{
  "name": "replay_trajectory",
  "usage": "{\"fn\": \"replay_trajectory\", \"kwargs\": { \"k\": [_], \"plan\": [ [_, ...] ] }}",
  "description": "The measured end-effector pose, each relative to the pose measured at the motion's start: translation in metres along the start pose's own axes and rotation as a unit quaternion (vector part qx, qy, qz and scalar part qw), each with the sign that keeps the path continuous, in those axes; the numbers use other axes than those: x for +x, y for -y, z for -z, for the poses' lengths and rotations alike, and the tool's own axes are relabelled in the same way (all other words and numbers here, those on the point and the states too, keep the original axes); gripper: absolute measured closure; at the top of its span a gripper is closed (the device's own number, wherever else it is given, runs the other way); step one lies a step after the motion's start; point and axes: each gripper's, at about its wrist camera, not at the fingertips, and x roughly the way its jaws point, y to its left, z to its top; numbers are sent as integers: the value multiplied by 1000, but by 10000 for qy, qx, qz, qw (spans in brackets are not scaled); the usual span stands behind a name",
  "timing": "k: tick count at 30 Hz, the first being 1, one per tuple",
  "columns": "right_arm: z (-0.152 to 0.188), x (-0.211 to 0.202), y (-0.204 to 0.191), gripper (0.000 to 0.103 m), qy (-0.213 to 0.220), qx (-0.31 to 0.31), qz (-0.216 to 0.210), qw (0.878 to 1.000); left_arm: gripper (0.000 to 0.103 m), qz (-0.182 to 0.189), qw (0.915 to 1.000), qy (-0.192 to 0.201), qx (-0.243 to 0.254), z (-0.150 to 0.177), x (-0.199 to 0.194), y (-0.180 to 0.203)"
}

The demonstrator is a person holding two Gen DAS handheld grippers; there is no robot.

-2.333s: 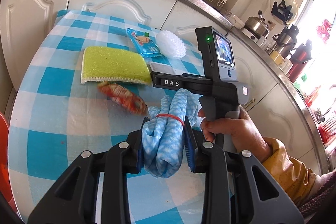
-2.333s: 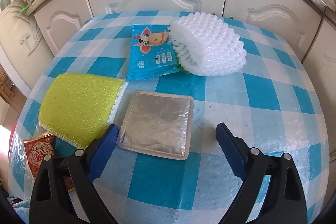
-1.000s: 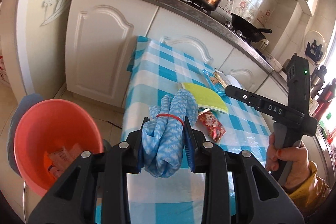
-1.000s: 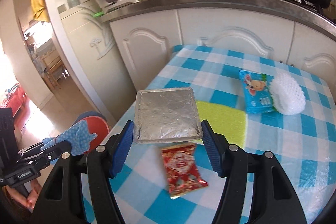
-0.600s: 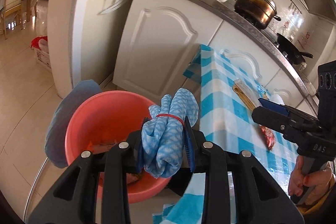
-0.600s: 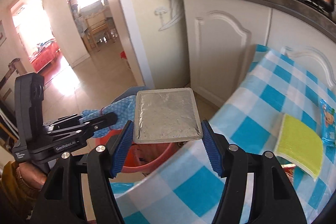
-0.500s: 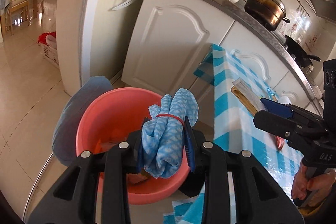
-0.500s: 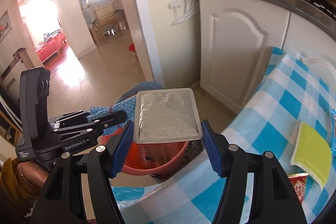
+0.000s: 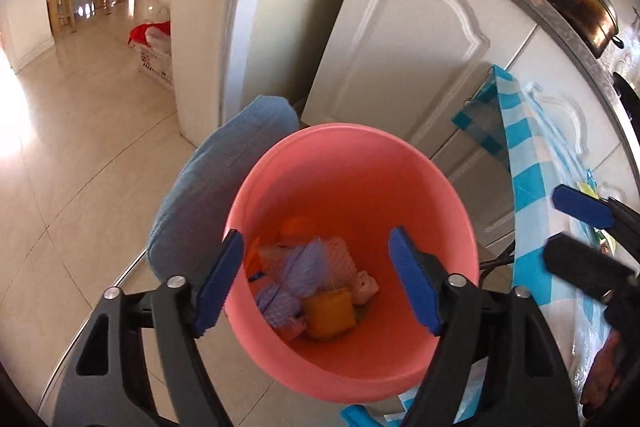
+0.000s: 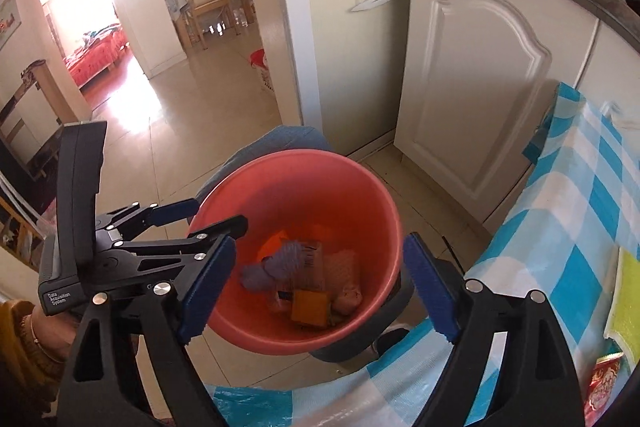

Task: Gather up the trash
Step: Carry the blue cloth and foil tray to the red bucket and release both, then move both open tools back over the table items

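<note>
Left wrist view — bucket (image 9: 352, 163) upright, mouth upward.

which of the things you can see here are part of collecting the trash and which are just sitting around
Part of the job: pink bucket, trash inside it, red snack packet on the table, left gripper, right gripper, both open.

Just sitting around: yellow cloth, pot, white cupboard door.

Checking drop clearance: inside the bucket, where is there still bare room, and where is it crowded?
Inside the round coral plastic bucket, the far wall and upper floor are bare. Trash crowds the bottom near side: blue checked cloth bundle, orange square packet, white foam net. Both tools, left and right, hang open above.
</note>
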Motion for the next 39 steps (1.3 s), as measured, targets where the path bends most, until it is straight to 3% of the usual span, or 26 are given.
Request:
{"fn": "replay_trajectory", "kwargs": {
  "k": [10, 19, 31, 39],
  "plan": [
    [18, -57, 73, 14, 767, 1400, -397, 9864, 12, 193, 9993, 295, 85, -4, -22, 17],
    [46, -93, 102, 14, 1245, 1866, -510, 9732, 11, 639, 9973, 268, 245, 1, -34, 45],
    [75, -125, 137, 14, 1675, 2236, -574, 9585, 11, 746, 9944, 292, 685, -1, -52, 98],
    [106, -158, 184, 8, 2040, 2831, -375, 9364, 11, 989, 9910, 165, 881, 0, -56, 143]
  ]
}}
